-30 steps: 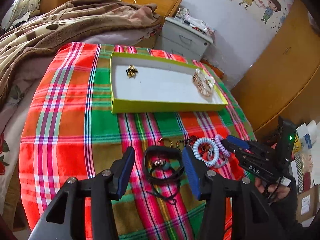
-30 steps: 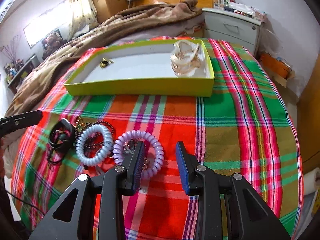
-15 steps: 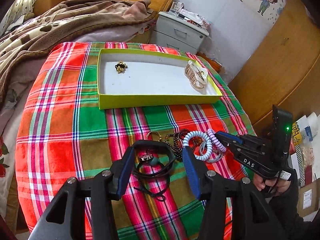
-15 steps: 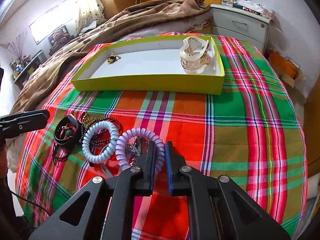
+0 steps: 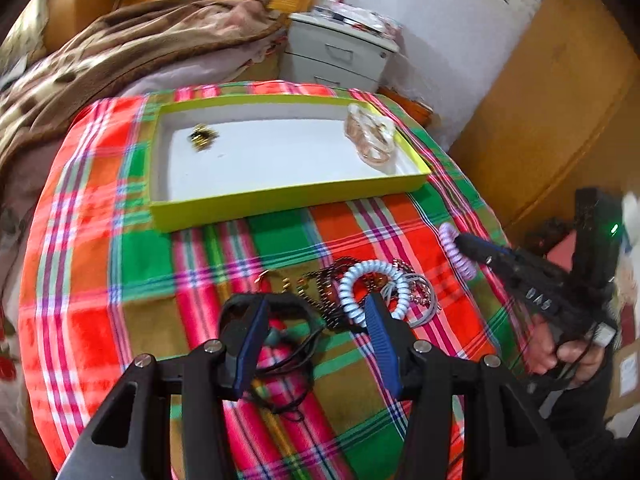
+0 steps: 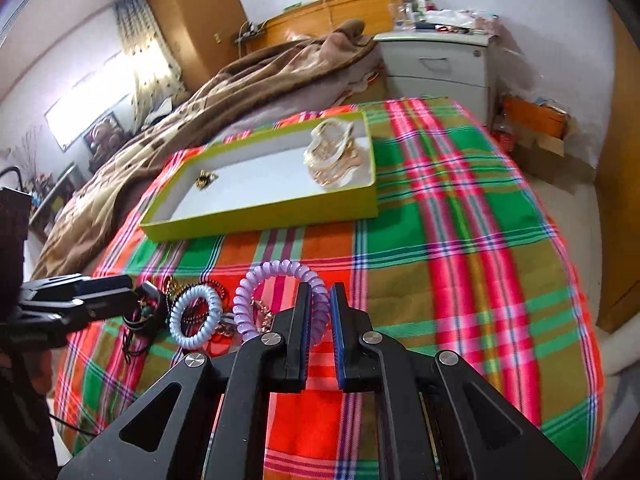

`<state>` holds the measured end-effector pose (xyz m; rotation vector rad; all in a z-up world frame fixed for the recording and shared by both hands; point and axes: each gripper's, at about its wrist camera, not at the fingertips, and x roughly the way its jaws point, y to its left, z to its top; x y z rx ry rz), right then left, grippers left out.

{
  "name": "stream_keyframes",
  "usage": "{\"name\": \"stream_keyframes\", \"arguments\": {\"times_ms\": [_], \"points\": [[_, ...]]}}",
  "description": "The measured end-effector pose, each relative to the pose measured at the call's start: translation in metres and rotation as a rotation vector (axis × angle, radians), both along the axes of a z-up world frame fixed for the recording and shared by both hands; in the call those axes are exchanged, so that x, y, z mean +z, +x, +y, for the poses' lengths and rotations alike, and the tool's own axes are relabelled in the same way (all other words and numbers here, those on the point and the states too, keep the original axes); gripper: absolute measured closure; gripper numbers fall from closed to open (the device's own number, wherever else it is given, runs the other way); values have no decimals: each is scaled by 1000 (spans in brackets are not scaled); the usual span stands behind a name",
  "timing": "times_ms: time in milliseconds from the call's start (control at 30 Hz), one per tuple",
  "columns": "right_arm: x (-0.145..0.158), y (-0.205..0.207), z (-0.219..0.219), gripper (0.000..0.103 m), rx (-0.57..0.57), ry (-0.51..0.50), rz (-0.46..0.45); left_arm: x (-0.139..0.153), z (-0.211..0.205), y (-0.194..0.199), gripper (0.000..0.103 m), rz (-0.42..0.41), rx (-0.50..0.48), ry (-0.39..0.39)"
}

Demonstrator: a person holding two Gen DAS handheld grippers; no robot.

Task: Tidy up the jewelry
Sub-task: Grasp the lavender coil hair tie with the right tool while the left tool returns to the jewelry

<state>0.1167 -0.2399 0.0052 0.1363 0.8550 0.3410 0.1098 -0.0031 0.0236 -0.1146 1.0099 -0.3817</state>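
My right gripper [image 6: 320,300] is shut on the rim of a purple coil bracelet [image 6: 276,274], which stands up off the plaid cloth. The left wrist view shows the same purple coil bracelet [image 5: 456,256] hanging at the right gripper [image 5: 460,240]. My left gripper [image 5: 316,312] is open, its fingers on either side of a black band [image 5: 288,302]. A pale blue coil bracelet [image 5: 352,280] lies by its right finger. A yellow-green tray [image 5: 280,200] farther back holds a small gold piece [image 5: 202,136] and a heap of gold and white bangles [image 5: 370,138].
Dark beads and thin chains [image 5: 416,292] lie tangled around the blue coil. A brown blanket [image 5: 120,52] covers the bed behind the tray. A white nightstand [image 5: 336,56] stands at the back, wooden cupboard doors [image 5: 540,120] at the right. The cloth drops away at the near right edge.
The right gripper has shut on the purple coil and lifted it off the cloth. The left gripper has moved forward over the black band, still open.
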Motion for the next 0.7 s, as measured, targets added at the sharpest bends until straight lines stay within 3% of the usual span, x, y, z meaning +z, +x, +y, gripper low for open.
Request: {"name": "stream_keyframes", "arguments": {"times_ms": [300,500,700], "points": [[1,-9,-15,93,-40,26,-4,-12,-44,15,52,-32,-162,153],[0,-11,-20,93,-48,40,-3,-24,-61,26,52,-36,-204,275],[0,-11,-22,93,-54,48,-2,-33,-71,34,58,-16,-239,325]]}}
